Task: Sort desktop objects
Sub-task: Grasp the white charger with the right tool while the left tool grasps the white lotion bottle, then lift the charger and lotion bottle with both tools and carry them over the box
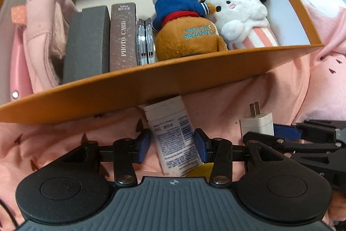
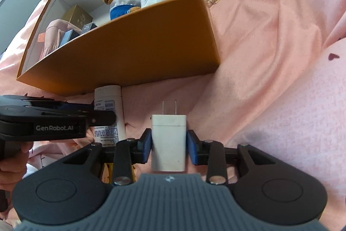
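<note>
The left claw point(image 1: 172, 147) is straddling a white tube point(image 1: 175, 138) that is lying on the pink bedding point(image 2: 270, 57), its cap end tucked against the foot of the orange box point(image 1: 162, 81). The pads are standing about half open with a visible gap on each side, so nothing is gripped there yet. The right claw point(image 2: 169, 147) is bracketing a white charger point(image 2: 169, 140), prongs pointing toward the box; the pads point(image 2: 147, 145) are sitting close against its sides, and it is looking clamped, though a thin gap on the right pad makes that a judgement.

Inside the box, a brown plush point(image 1: 183, 36), a white plush point(image 1: 240, 14), a gray case point(image 1: 87, 44) and a photo card box point(image 1: 123, 36) are already lying packed.

Risks, as I judge them: the tube is round and lying askew between the pads, so closing could be rolling or squeezing it out sideways. The soft bedding is giving under pressure, letting fingertips snag cloth. The two claws are working very near each other and could be colliding on lifting. The box wall is standing close ahead, ready to catch the tube's cap.
</note>
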The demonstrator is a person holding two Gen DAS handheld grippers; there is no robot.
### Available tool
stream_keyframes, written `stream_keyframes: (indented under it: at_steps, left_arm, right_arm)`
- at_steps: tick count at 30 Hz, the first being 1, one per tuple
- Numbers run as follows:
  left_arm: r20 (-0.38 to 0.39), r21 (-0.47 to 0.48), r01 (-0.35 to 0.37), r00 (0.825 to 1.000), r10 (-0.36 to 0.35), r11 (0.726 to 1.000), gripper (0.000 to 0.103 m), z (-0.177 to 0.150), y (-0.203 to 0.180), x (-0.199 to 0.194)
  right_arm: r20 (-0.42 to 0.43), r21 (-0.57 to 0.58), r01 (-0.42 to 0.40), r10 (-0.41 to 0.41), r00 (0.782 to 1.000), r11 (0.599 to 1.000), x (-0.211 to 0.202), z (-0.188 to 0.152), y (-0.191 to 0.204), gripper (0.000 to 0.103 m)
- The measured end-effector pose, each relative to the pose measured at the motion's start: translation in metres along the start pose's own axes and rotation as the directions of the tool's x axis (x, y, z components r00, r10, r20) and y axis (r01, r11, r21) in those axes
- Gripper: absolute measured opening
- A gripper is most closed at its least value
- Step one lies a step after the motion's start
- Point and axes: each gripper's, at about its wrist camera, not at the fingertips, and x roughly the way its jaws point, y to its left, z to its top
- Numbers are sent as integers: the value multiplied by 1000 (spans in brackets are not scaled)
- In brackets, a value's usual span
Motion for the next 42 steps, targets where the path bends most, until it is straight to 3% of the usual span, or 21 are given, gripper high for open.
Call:
stream_keyframes:
  at_steps: [11, 20, 26, 36, 42]
  left_arm:
    - [34, 44, -3, 999, 2, 999, 52, -7, -9, -5]
    - [23, -17, 36, 999, -35, 999, 59, -12, -5, 0]
    - [10, -5, 45, 999, -45, 999, 55, -10, -15, 8]
    - [115, 98, 42, 992, -53, 994, 51, -25, -45, -33]
    - [181, 92, 43, 982, -59, 995, 50, -36, -15, -62]
  right_arm:
    - [-4, 8, -11, 11, 1000, 1000, 0, -3, 3, 37]
    - [-5, 8, -11, 11, 1000, 1000, 0, -4, 3, 37]
    - [-8, 4, -7, 7, 1000, 1000, -1, -6, 5, 37]
    - [-5, 15, -17, 17, 1000, 1000, -4, -10, 0, 37]
    - [10, 34, -37, 36, 999, 999, -13, -15, -1, 37]
